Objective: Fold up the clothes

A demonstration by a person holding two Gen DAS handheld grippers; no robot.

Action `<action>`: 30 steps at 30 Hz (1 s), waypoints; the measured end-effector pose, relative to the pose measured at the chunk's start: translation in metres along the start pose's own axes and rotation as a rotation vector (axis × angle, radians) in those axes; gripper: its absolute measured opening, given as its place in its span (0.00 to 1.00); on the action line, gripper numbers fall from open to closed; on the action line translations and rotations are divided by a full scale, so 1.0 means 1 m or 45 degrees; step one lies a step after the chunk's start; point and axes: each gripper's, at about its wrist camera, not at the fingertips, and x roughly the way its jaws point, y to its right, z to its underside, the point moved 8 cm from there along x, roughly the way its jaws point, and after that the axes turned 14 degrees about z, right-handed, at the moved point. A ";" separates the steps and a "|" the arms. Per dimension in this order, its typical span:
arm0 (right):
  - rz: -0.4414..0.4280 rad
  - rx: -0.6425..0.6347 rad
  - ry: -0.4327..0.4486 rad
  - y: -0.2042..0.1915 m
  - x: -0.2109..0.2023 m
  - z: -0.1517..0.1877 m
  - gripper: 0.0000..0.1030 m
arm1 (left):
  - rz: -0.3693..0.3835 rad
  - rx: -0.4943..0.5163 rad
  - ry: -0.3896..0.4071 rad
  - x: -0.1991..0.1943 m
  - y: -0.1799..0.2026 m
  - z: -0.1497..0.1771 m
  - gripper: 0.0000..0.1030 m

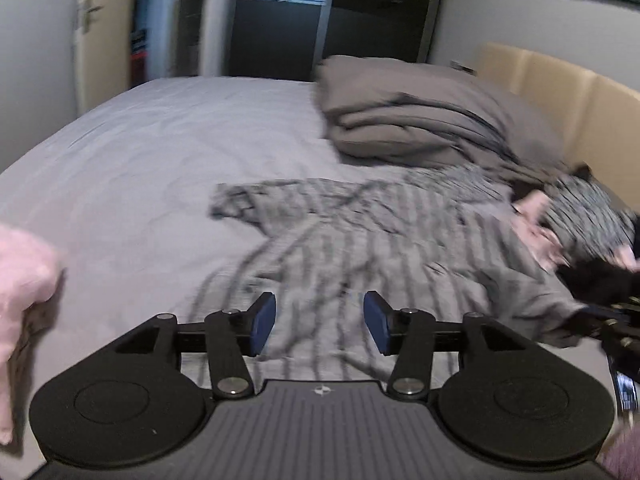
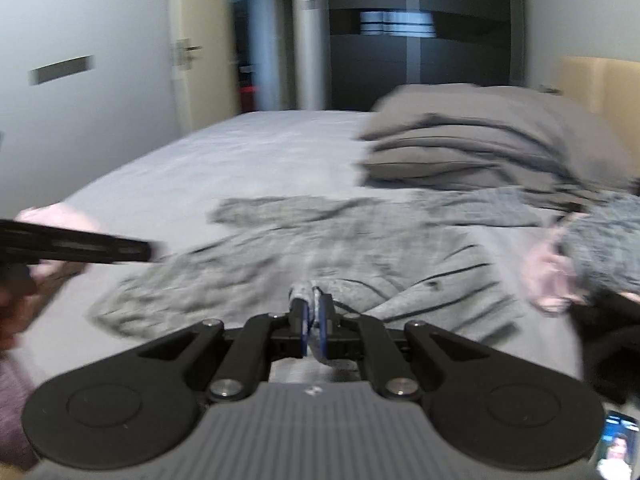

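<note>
Right gripper point(image 2: 314, 322) pinches striped shirt point(image 2: 340, 256); left gripper point(image 1: 320, 322) gapes above it

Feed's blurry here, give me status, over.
Left hand-held gripper open, empty. Right hand-held gripper shut on striped garment. Folded duvet behind.

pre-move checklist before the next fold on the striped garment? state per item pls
1. Right tool shut on striped garment edge: ok.
2. Left tool open, nothing between its pads: ok.
3. Garment lying flat on bed sheet: not ok, sleeves bunched.
4. Folded grey bedding apart from garment: cannot tell, edges blurred.
5. Pink cloth apart from the garment: ok.
</note>
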 end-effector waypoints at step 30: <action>0.198 -0.188 -0.307 0.095 0.017 0.028 0.56 | 0.343 0.745 -0.094 0.024 0.171 0.043 0.54</action>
